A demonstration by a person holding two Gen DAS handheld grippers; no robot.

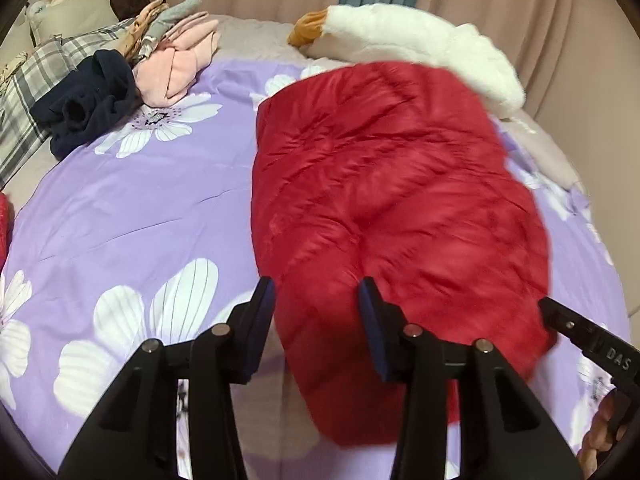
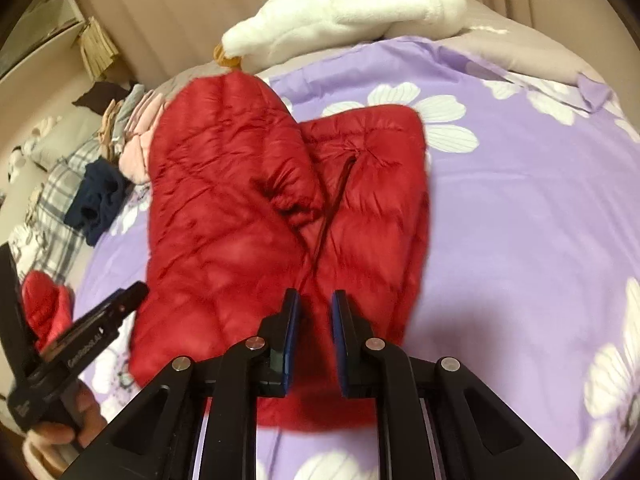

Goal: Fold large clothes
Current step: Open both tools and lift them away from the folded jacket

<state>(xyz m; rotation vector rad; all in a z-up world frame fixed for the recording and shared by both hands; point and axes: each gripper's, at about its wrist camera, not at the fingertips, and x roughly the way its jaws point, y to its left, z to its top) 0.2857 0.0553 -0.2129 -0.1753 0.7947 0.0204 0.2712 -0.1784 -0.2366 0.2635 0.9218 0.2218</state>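
A red puffer jacket (image 1: 384, 200) lies folded lengthwise on the purple flowered bedspread (image 1: 132, 208). In the right wrist view the jacket (image 2: 248, 216) shows a sleeve cuff and a dark zip line down its middle. My left gripper (image 1: 318, 292) is open, its jaws wide apart over the jacket's near left edge, holding nothing. My right gripper (image 2: 316, 304) is open with a narrower gap, just above the jacket's near hem, empty. The right gripper's tip also shows at the right edge of the left wrist view (image 1: 560, 316).
A white plush goose (image 1: 420, 36) lies at the bed's far edge. A pile of pink, grey and navy clothes (image 1: 132, 76) sits far left beside a plaid pillow (image 1: 24, 96). Another red item (image 2: 44, 304) lies at the left. Curtains hang behind.
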